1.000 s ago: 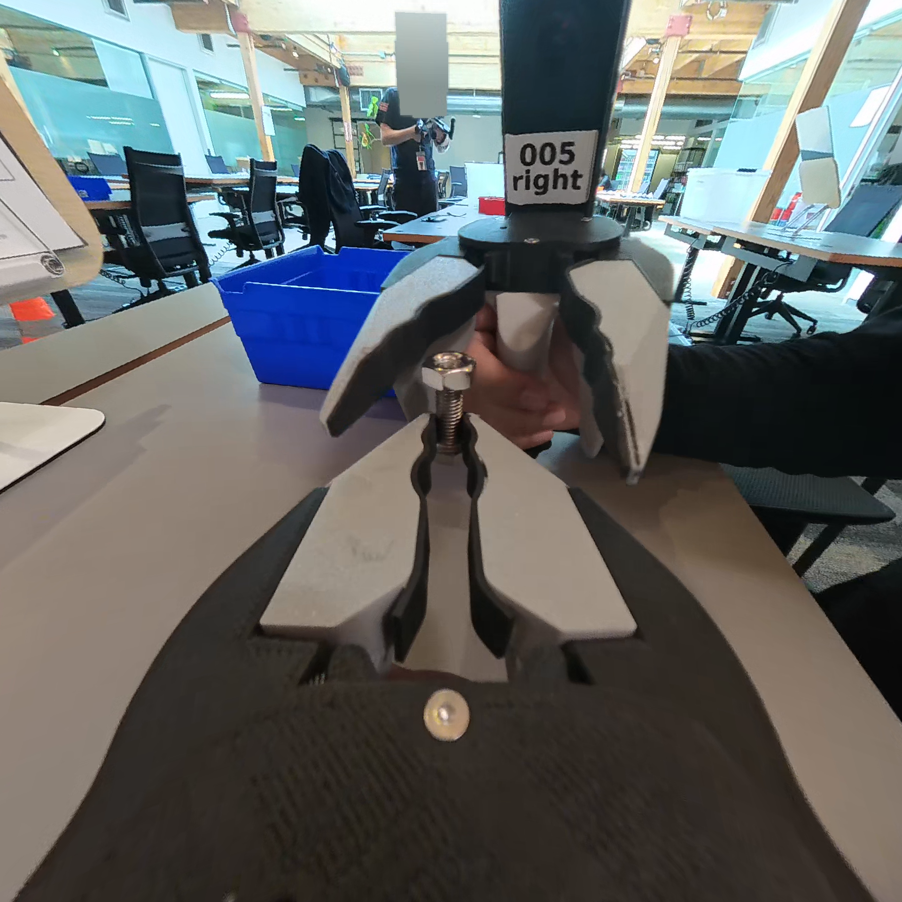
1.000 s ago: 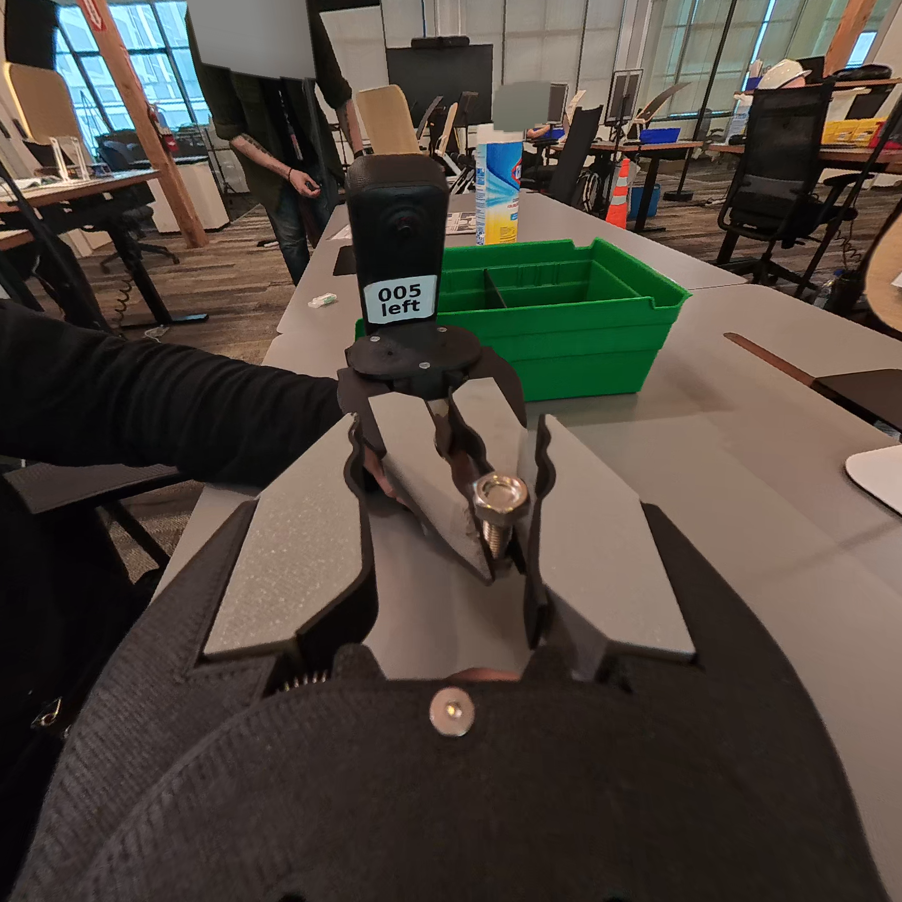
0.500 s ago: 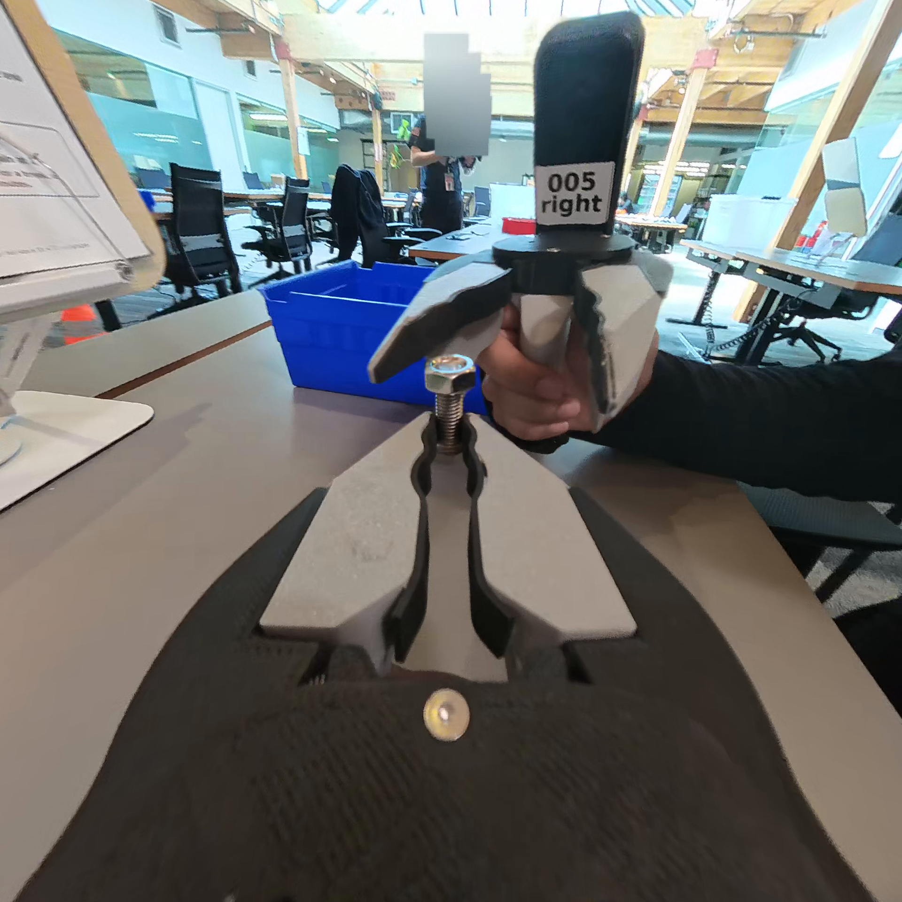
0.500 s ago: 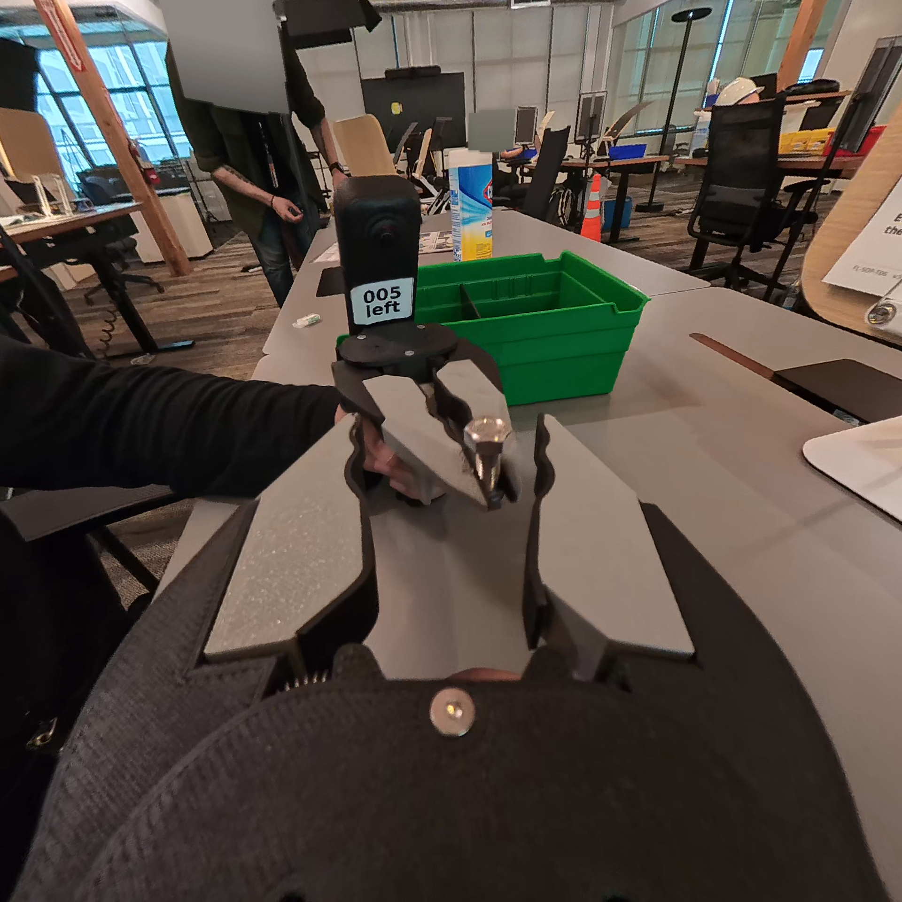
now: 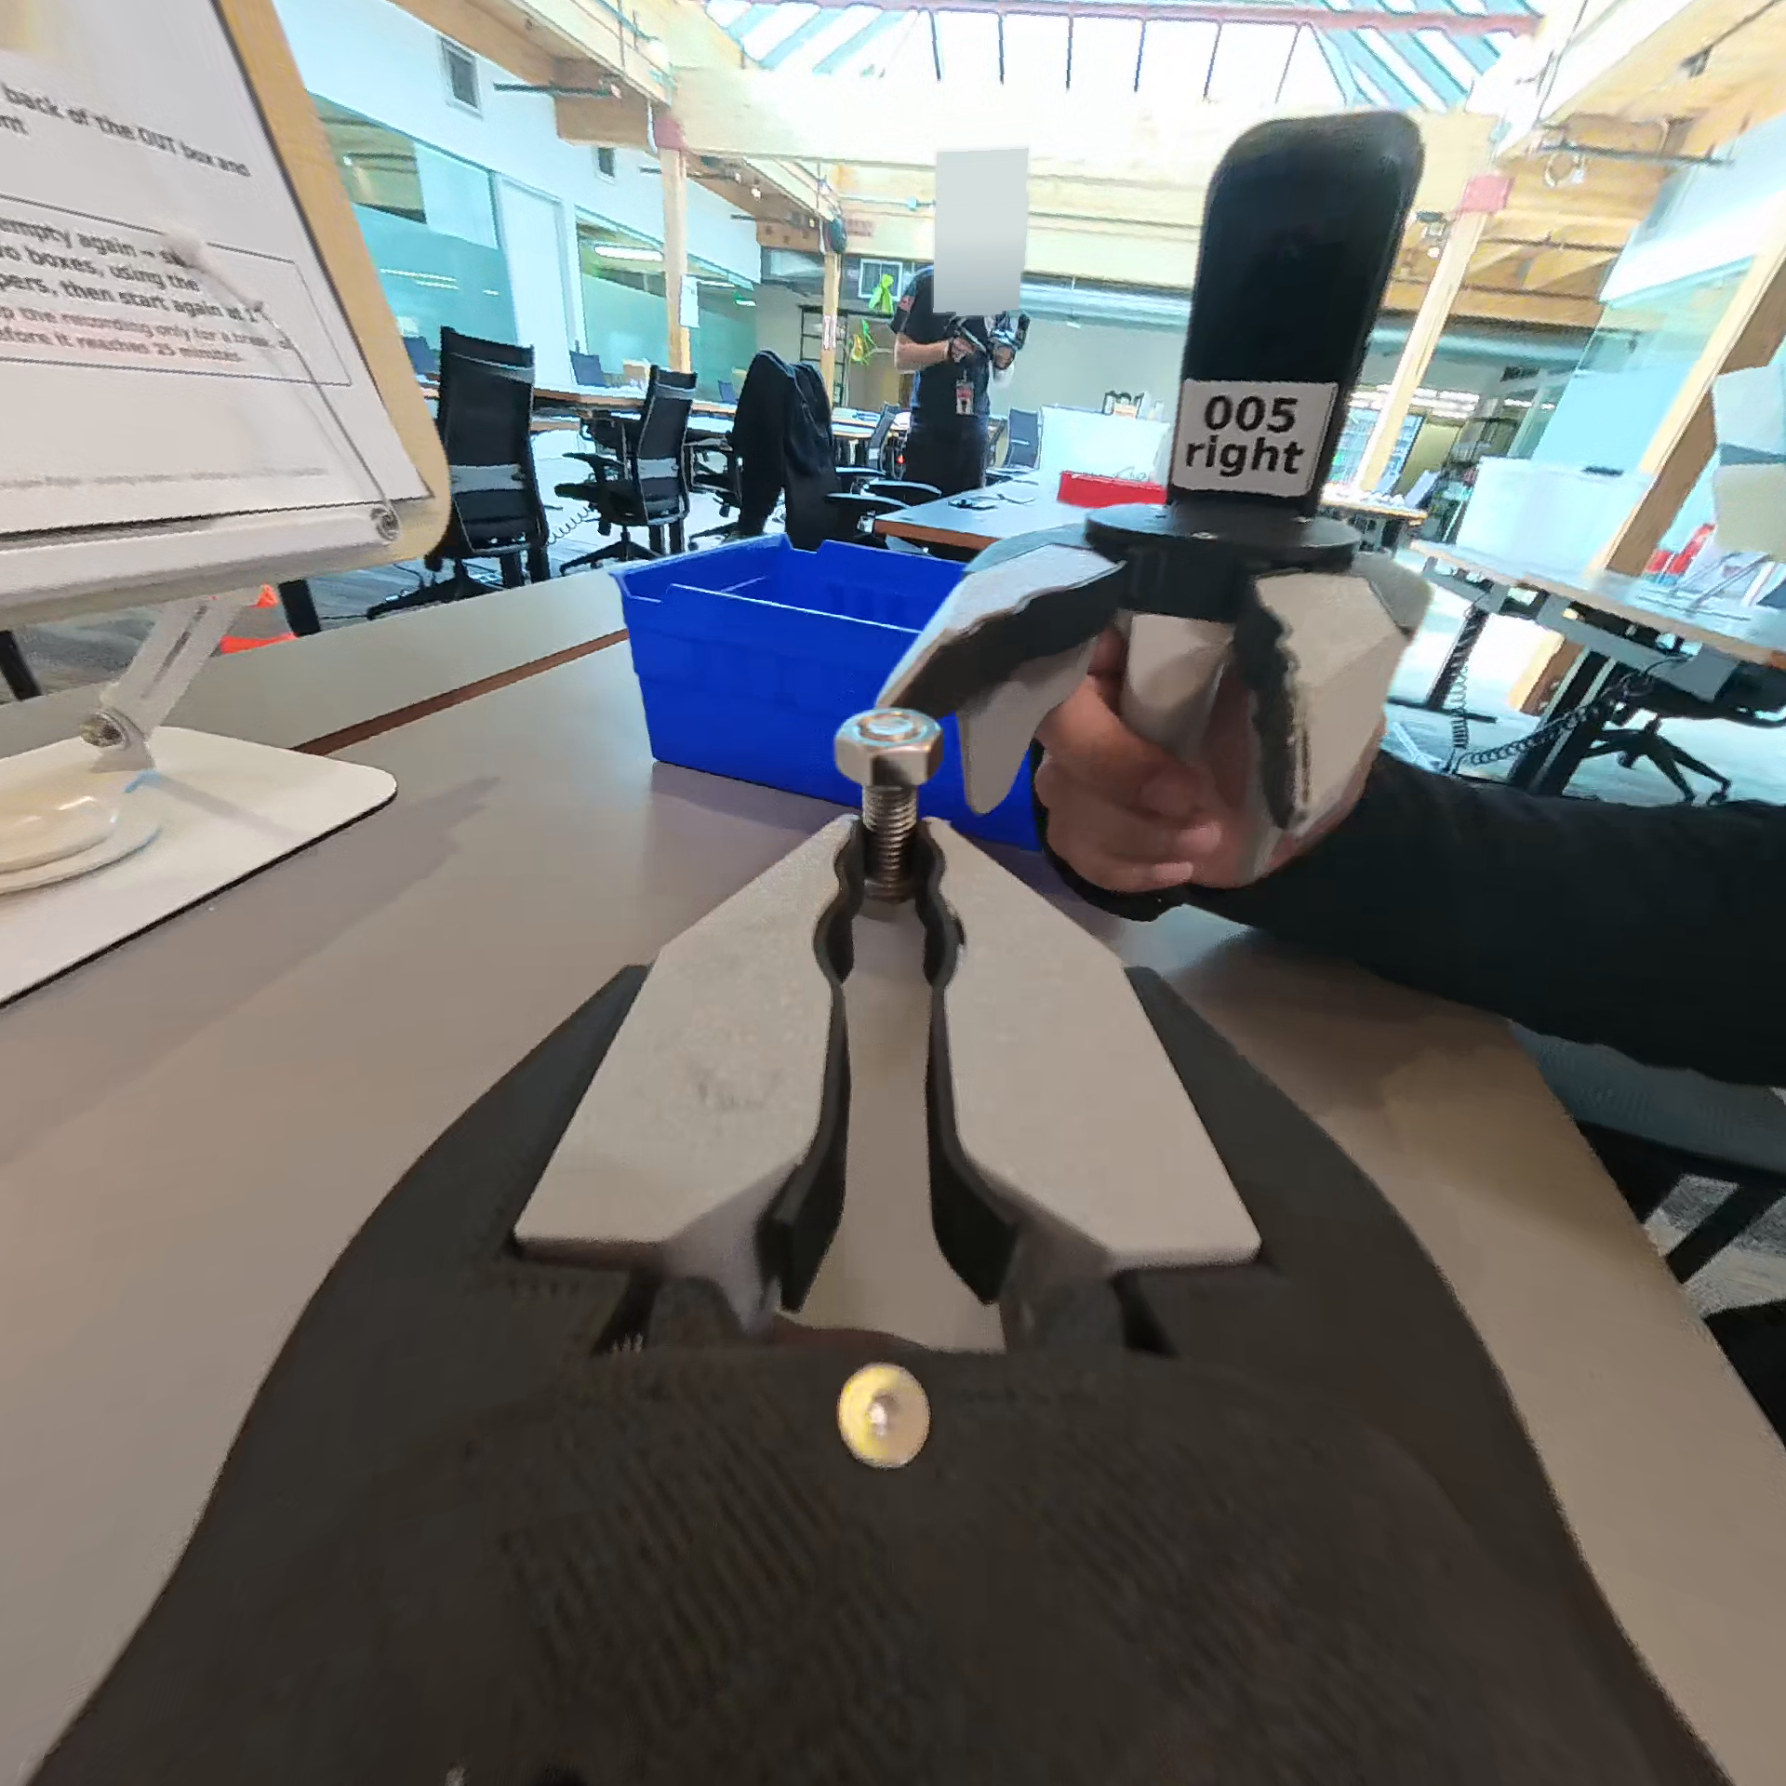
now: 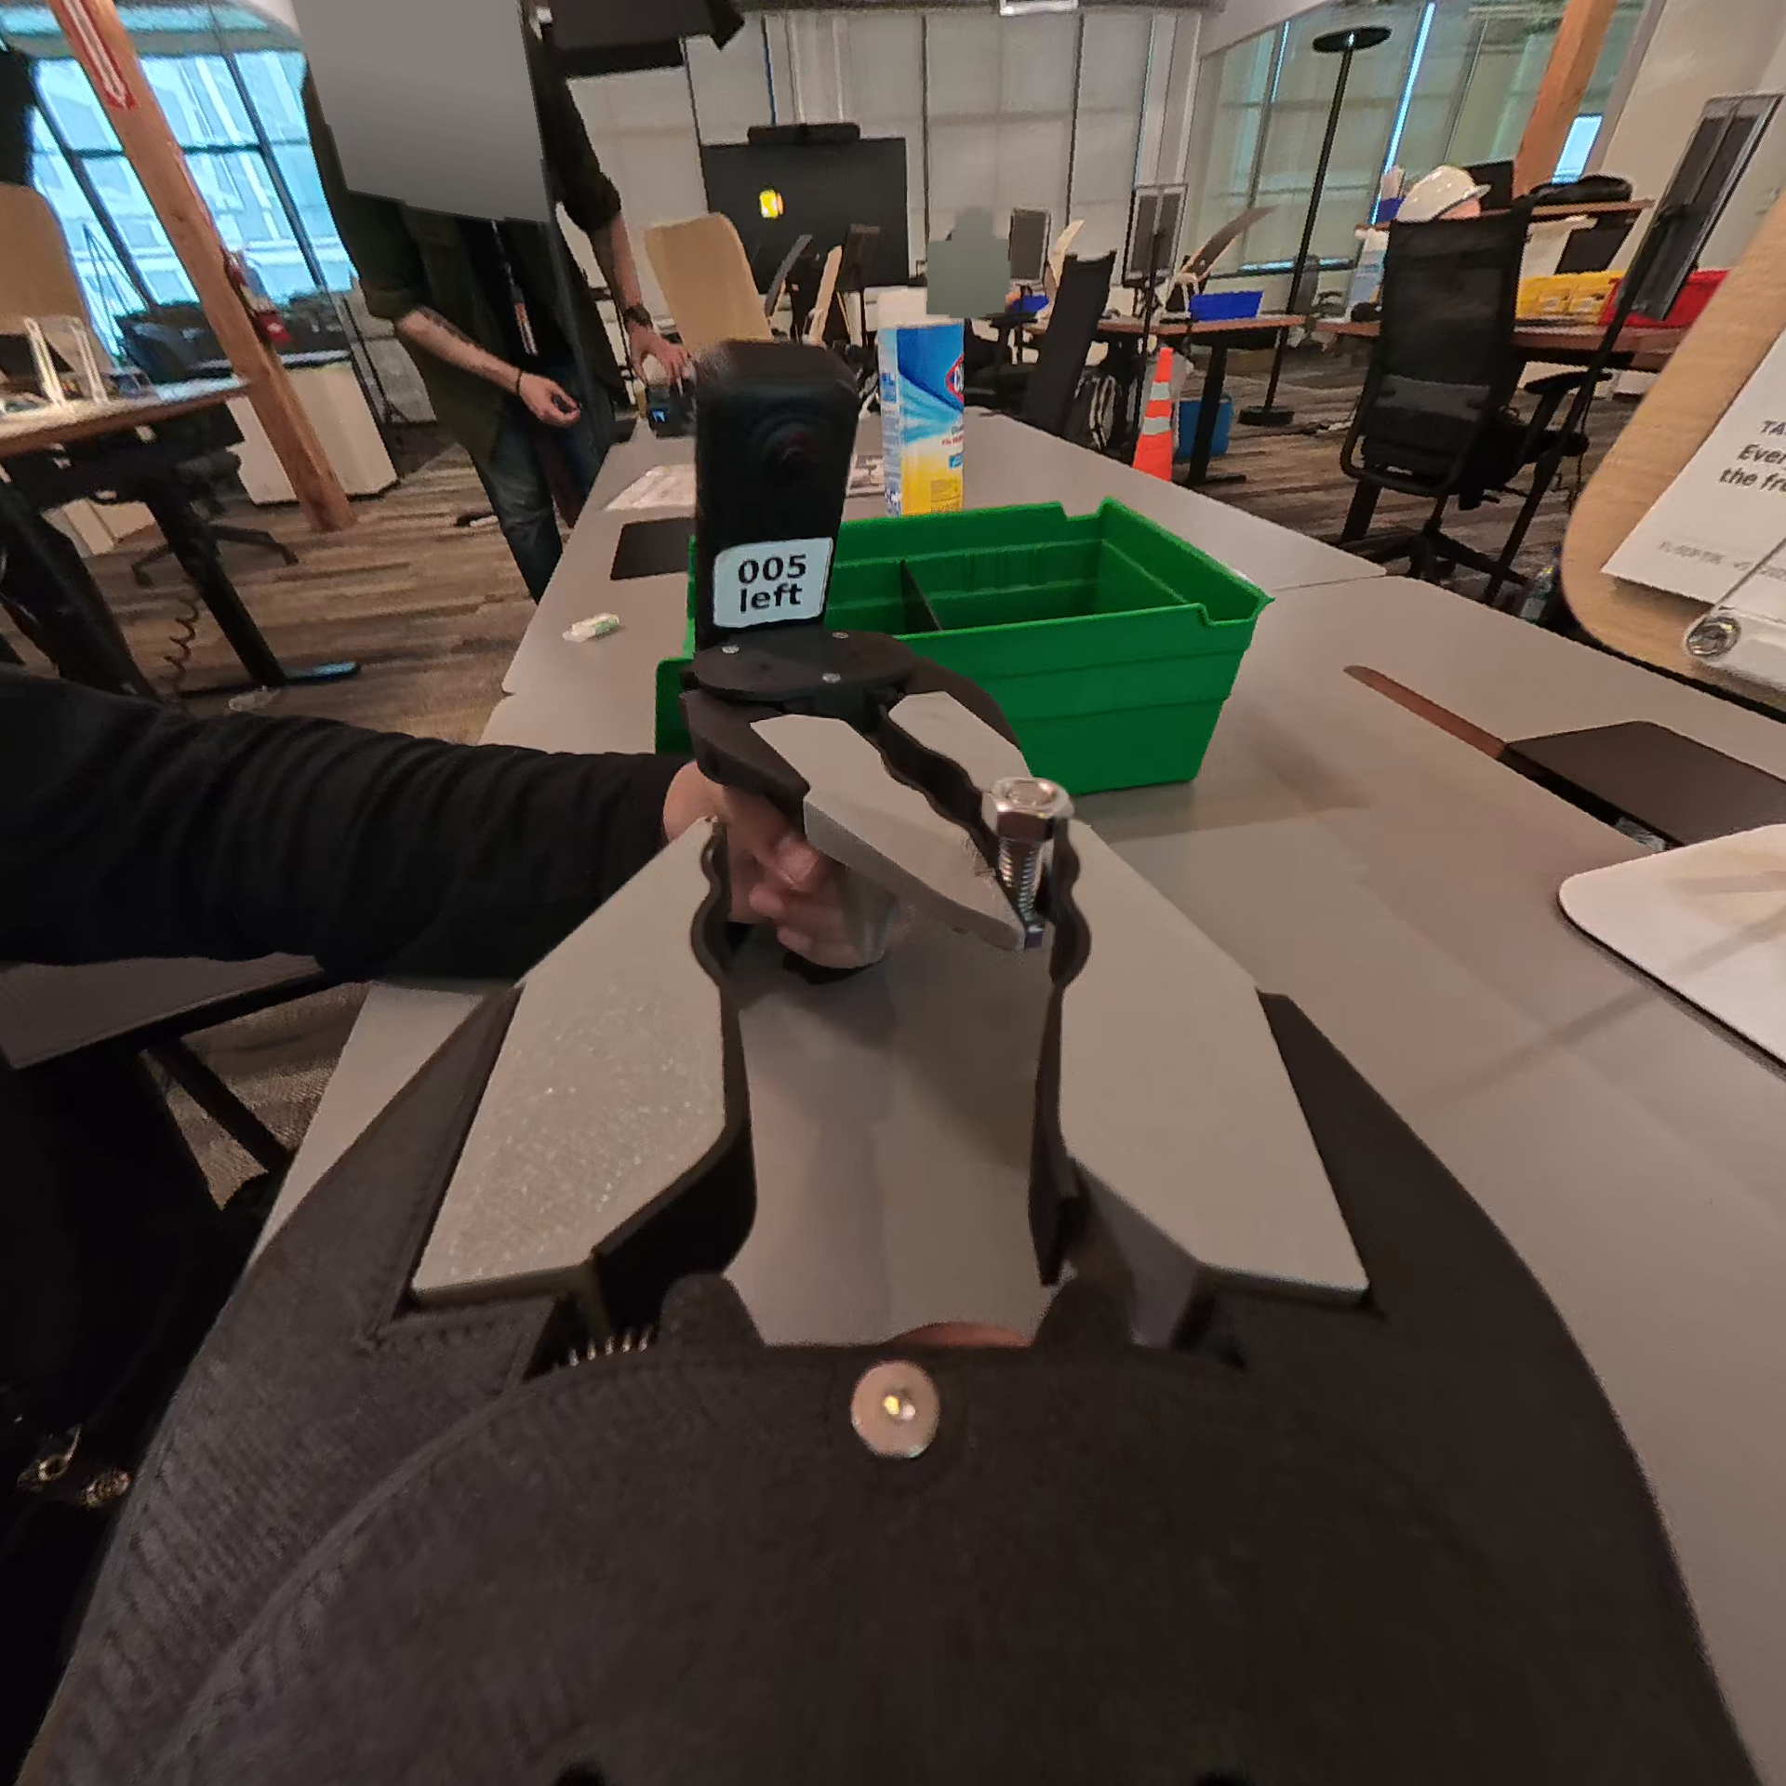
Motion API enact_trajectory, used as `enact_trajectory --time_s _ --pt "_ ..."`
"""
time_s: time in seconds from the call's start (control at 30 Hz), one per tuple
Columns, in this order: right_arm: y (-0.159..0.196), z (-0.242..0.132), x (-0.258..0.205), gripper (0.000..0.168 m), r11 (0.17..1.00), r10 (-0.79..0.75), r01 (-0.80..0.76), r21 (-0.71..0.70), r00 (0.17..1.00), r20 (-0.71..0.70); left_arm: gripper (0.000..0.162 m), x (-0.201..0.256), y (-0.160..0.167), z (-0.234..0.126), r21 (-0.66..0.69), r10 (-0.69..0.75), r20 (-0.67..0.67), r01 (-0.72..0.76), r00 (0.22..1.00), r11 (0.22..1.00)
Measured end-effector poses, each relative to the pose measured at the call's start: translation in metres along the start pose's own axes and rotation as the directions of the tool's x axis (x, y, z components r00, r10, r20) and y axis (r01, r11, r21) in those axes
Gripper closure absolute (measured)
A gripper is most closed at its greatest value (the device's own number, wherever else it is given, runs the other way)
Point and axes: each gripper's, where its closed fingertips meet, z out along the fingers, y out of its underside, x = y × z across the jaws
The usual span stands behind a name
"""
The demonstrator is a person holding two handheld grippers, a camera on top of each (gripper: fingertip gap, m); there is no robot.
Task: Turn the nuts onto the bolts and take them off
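Note:
My left gripper (image 5: 889, 865) is shut on the threaded shank of an upright steel bolt (image 5: 884, 841), held above the grey table (image 5: 387, 966). A hex nut (image 5: 887, 749) sits at the bolt's top end. My right gripper (image 5: 1131, 802) is open and empty, just right of and behind the nut, apart from it. In the right wrist view my right gripper (image 6: 884, 889) is open, and the bolt (image 6: 1026, 870) with its nut (image 6: 1029, 807) stands at its right fingertip, held by the left gripper (image 6: 1024, 918). The bolt's lower end is hidden.
A blue bin (image 5: 773, 667) stands behind the bolt. A green divided bin (image 6: 1063, 676) and a wipes canister (image 6: 918, 416) stand farther back. A sign stand (image 5: 145, 290) with a white base (image 5: 145, 850) stands at the left. A person (image 6: 483, 338) stands beyond the table. Tip to tip, the grippers are about 4 cm apart.
The right gripper, still open, has drawn back and to the right, away from the nut. The left gripper still holds the bolt. Both views have shifted sideways.

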Motion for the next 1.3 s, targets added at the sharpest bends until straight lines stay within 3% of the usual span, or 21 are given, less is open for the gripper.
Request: enact_trajectory --time_s 0.3,0.4,0.53,0.6,0.67,0.97,1.13,1.2,1.3 --pt "0.006 0.009 -0.001 0.101 0.999 0.049 -0.049 -0.016 0.999 0.015 0.155 0.040 0.009 0.015 -0.031 0.063 -0.145 -0.068 0.987 0.997" --pt "0.009 0.012 -0.011 0.107 0.999 0.004 -0.002 -0.046 0.999 0.045 0.155 0.034 0.010 0.015 -0.044 0.075 -0.109 -0.080 0.991 0.996" --pt "0.008 0.008 -0.002 0.094 0.998 -0.038 0.036 -0.059 0.999 -0.026 0.155 0.002 0.003 0.003 -0.018 0.027 0.002 -0.027 1.000 0.999" --pt "0.004 0.003 0.000 0.105 0.999 -0.031 0.030 -0.037 0.999 -0.024 0.155 -0.009 -0.001 -0.003 0.012 -0.042 0.021 0.042 0.999 0.999" --pt "-0.002 0.000 0.000 0.106 1.000 -0.001 0.001 0.001 1.000 -0.012 0.156 -0.010 -0.004 -0.005 0.042 -0.069 0.010 0.069 0.998 0.997" --pt "0.007 0.011 -0.004 0.101 0.999 0.026 -0.025 -0.025 1.000 0.012 0.156 0.030 0.013 0.018 -0.055 0.030 -0.088 -0.035 0.996 0.998" --pt "0.005 0.008 0.003 0.090 1.000 0.003 -0.005 -0.029 0.999 -0.039 0.155 -0.008 0.005 0.003 -0.023 -0.003 0.054 0.004 0.999 1.000" --pt "-0.001 0.000 0.002 0.112 0.999 0.033 -0.033 0.006 0.999 -0.005 0.156 -0.025 0.002 -0.006 0.009 -0.080 0.095 0.080 0.992 0.997" --pt "-0.008 -0.005 0.012 0.105 0.996 0.069 -0.067 0.051 0.997 -0.039 0.156 -0.023 -0.002 -0.007 0.037 -0.077 0.077 0.075 0.994 0.997"
